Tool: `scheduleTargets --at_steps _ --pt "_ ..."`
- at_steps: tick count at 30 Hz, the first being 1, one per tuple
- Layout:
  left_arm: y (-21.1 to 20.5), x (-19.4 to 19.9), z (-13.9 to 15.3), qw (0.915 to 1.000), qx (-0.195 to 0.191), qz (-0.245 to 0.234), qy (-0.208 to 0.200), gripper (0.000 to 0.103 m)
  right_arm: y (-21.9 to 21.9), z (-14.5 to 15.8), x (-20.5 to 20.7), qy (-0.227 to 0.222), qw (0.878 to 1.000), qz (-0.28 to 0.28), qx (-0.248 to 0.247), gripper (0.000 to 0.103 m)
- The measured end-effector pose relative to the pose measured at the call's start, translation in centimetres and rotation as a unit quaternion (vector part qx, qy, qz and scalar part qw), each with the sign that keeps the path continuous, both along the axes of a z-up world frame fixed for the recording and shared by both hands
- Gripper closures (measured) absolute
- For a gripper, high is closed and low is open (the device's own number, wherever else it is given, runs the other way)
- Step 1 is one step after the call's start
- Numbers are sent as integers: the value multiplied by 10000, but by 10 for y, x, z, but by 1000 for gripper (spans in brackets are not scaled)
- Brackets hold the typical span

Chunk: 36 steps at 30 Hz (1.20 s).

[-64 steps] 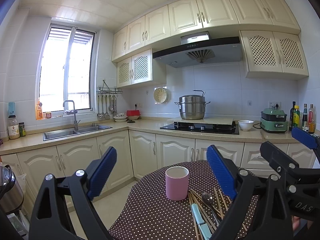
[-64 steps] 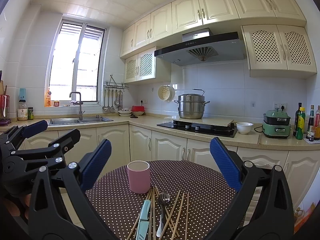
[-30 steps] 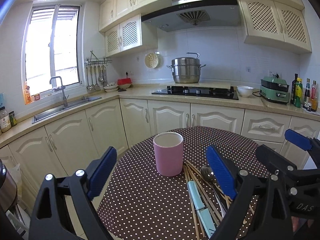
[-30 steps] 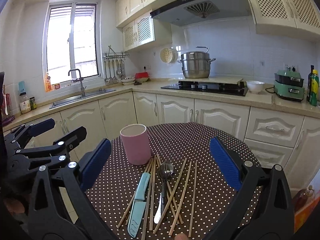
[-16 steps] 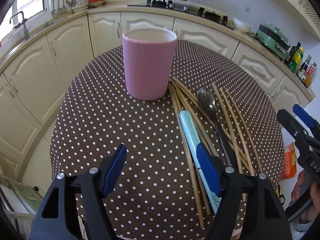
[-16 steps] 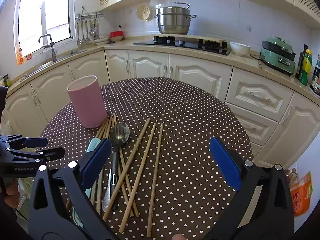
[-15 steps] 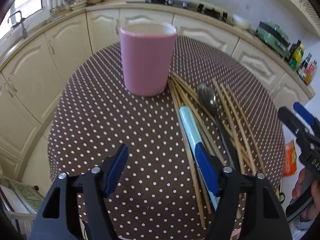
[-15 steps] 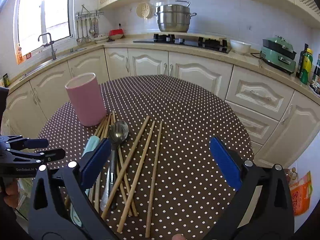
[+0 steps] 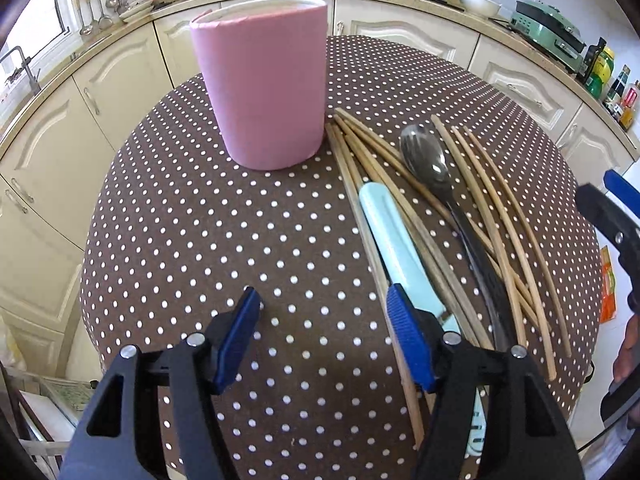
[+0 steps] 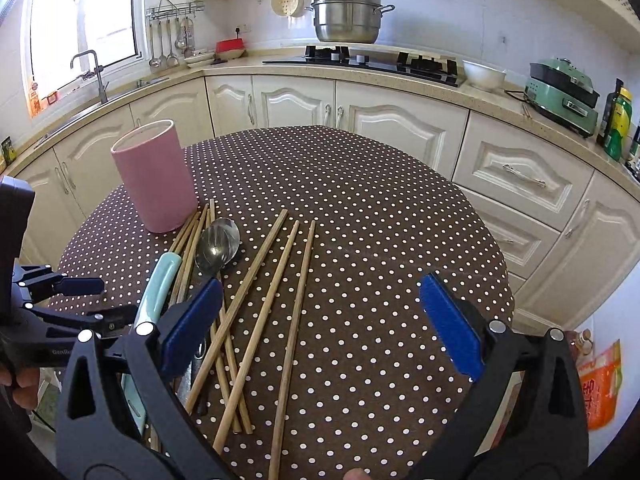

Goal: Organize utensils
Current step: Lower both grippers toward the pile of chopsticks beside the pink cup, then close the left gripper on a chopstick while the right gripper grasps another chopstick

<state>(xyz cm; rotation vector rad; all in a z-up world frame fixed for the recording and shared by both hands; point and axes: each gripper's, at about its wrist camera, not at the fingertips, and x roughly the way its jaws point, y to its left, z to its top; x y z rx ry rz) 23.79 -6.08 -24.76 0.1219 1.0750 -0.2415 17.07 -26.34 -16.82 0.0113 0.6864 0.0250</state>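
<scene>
A pink cup (image 9: 266, 80) stands upright on the round dotted table (image 9: 200, 240); it also shows in the right wrist view (image 10: 154, 178). Right of it lie several wooden chopsticks (image 9: 492, 216), a metal spoon (image 9: 430, 164) and a knife with a light blue handle (image 9: 394, 240). My left gripper (image 9: 324, 336) is open and empty, low over the table beside the knife handle. My right gripper (image 10: 320, 320) is open and empty above the chopsticks (image 10: 296, 304), with the spoon (image 10: 218, 246) and knife (image 10: 158, 280) at its left.
Cream kitchen cabinets (image 10: 400, 120) and a counter ring the table. A steel pot (image 10: 346, 14) stands on the stove, a green appliance (image 10: 564, 94) and bottles at the right, a sink (image 10: 92, 72) at the left. An orange bag (image 10: 600, 384) lies on the floor.
My left gripper has moved forward and down toward the table, so the cup and utensils look larger. My right gripper has tilted slightly lower over the chopsticks.
</scene>
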Motion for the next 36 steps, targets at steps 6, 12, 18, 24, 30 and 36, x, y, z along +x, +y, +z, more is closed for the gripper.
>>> scheduleTargets --at_steps 6,12,18,24,30,36 --pt "1 -4 4 9999 70 -92 37 38 -9 -1 3 50 10000 -66 26 6" --pt "9 -28 4 9996 25 -235 122 38 -11 -3 3 98 9999 -38 41 6" --pt "0 -21 3 9998 9 -186 101 38 -10 -5 7 175 9998 17 113 6" --pt "-11 2 -4 9997 174 -127 145 37 -11 -7 8 241 9997 21 102 6" --pt "-11 37 -2 9995 118 -93 269 39 -17 -9 32 805 9965 223 -17 6" --pt "-16 65 3 9996 77 0 256 82 -20 -20 64 1775 9825 557 112 12"
